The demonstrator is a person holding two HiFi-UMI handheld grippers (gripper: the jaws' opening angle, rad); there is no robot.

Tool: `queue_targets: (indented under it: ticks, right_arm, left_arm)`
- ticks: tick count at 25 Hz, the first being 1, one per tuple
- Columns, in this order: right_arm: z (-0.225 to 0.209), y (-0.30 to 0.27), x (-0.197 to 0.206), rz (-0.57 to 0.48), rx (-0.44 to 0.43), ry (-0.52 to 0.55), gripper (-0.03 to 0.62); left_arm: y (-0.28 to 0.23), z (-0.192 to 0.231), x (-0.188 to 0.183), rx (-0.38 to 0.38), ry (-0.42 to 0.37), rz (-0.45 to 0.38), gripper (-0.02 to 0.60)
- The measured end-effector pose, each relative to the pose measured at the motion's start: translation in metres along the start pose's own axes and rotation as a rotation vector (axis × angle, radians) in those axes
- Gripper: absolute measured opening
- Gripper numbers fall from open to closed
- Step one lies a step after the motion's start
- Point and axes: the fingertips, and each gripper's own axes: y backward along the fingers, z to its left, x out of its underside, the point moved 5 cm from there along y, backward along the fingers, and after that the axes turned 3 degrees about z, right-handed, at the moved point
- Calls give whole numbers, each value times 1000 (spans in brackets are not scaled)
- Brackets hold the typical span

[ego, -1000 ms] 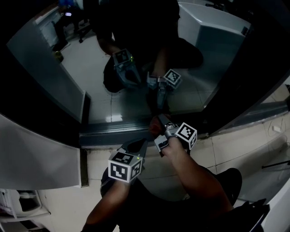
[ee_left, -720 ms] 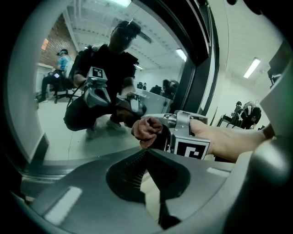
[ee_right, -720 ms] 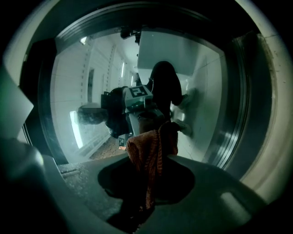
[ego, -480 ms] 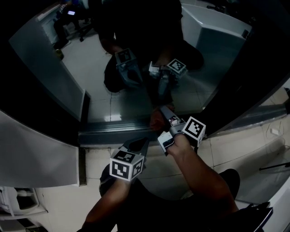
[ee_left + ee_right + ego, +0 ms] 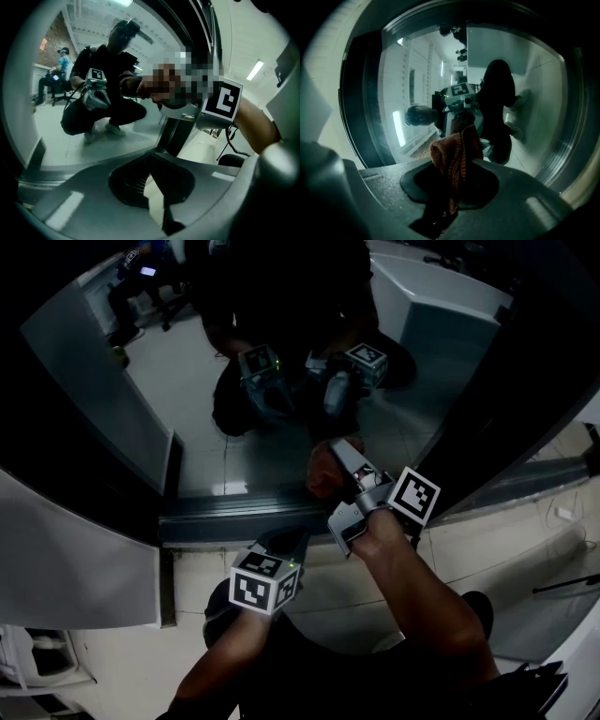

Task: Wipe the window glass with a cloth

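In the head view's centre, the right gripper (image 5: pixel 333 460) holds a reddish cloth (image 5: pixel 322 474), seemingly against the glass (image 5: pixel 187 399). Its own view shows the jaws clamping the cloth. The left gripper (image 5: pixel 287 542) sits lower, its jaws together and empty.

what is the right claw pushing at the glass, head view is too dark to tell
observer: A rust-orange knitted cloth. In the right gripper view the right claw is shut on it.
operator: is it actually on the glass
observer: It looks so. In that view the cloth's top meets its own mirror image in the window glass.
operator: and the left claw, got anything
observer: No. The left gripper view shows the left claw shut with nothing between its jaws.
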Motion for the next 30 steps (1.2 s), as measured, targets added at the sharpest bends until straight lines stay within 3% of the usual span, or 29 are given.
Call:
queue_targets:
  ticks: [16,30]
  right_arm:
    - [82,-8,-15,-7,-155,81,71]
    - [127,-12,-23,-5,-274,184,71]
  left_arm:
    - [8,-3,-8,0,-22,-32,17]
    - [8,-6,-10,-5,-34,-27,17]
